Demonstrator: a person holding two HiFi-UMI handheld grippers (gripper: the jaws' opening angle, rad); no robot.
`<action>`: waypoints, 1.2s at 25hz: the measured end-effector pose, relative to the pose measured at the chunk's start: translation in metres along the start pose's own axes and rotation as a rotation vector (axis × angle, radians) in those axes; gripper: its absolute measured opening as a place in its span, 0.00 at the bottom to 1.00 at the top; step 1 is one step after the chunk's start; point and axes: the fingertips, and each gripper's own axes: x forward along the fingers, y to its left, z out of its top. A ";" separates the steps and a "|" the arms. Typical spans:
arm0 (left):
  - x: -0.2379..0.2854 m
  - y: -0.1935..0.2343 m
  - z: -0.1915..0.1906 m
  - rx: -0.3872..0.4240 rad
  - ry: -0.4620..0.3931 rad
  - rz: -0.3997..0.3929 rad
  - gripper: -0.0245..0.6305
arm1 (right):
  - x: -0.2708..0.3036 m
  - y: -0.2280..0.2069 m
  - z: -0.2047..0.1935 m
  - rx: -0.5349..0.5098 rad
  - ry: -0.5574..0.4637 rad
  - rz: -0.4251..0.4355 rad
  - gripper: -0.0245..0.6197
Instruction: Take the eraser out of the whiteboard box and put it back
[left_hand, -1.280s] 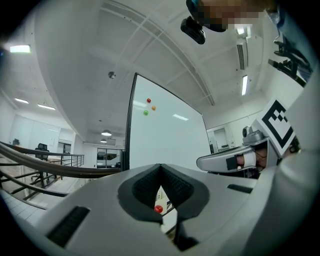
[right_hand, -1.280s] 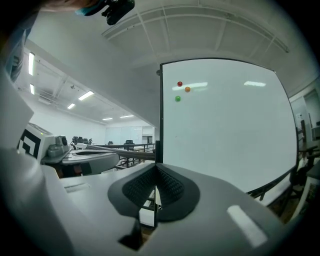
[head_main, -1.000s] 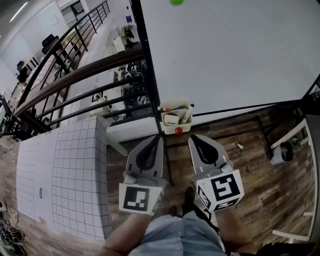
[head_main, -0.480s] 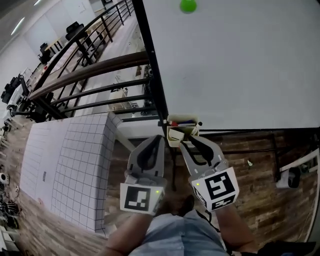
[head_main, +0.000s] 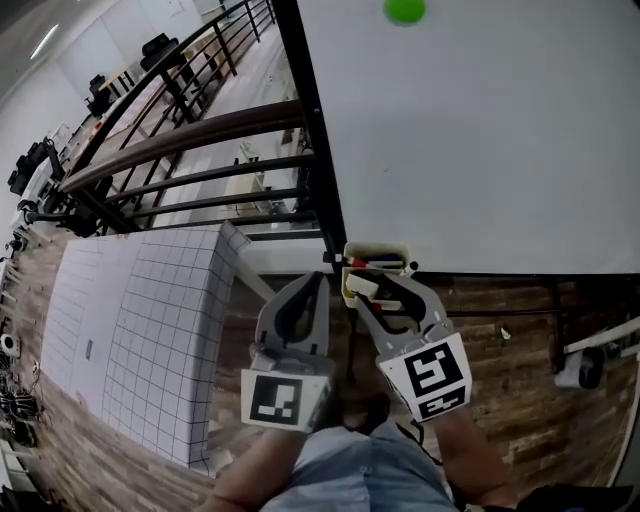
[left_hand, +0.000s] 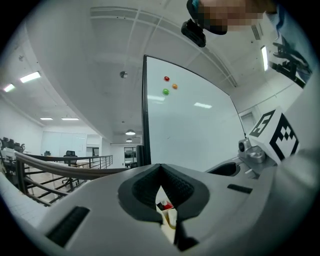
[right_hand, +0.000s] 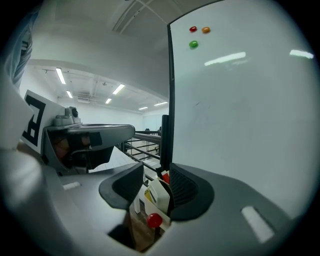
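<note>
A cream whiteboard box (head_main: 378, 250) hangs at the lower left corner of the whiteboard (head_main: 480, 130), with markers and a white eraser (head_main: 364, 286) in it. My right gripper (head_main: 384, 293) reaches into the box. Its jaws have just been opening and stand open, the eraser (right_hand: 157, 196) upright between them, close to the right pad. A round red magnet (right_hand: 154, 220) sticks to the box's front. My left gripper (head_main: 318, 281) hovers just left of the box, shut and empty; through its narrow slit the box (left_hand: 168, 218) shows ahead.
The whiteboard's black post (head_main: 318, 150) rises beside the box. A green magnet (head_main: 404, 10) sits high on the board. Dark railings (head_main: 200, 130) run to the left, above a white gridded panel (head_main: 150, 330). Wooden floor lies below, with a white object (head_main: 578, 368) at right.
Both grippers have moved forward towards the box. The right gripper's jaws have spread apart and now flank the eraser in the box. The left gripper's jaws stay together.
</note>
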 end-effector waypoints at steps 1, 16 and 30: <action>0.003 0.002 -0.003 -0.003 0.004 -0.004 0.04 | 0.003 -0.001 -0.003 0.000 0.012 -0.002 0.28; 0.042 0.028 -0.024 -0.035 0.031 -0.054 0.04 | 0.051 -0.007 -0.057 -0.069 0.265 -0.015 0.30; 0.032 0.027 -0.008 -0.017 0.016 -0.043 0.04 | 0.040 -0.006 -0.036 -0.047 0.195 -0.001 0.24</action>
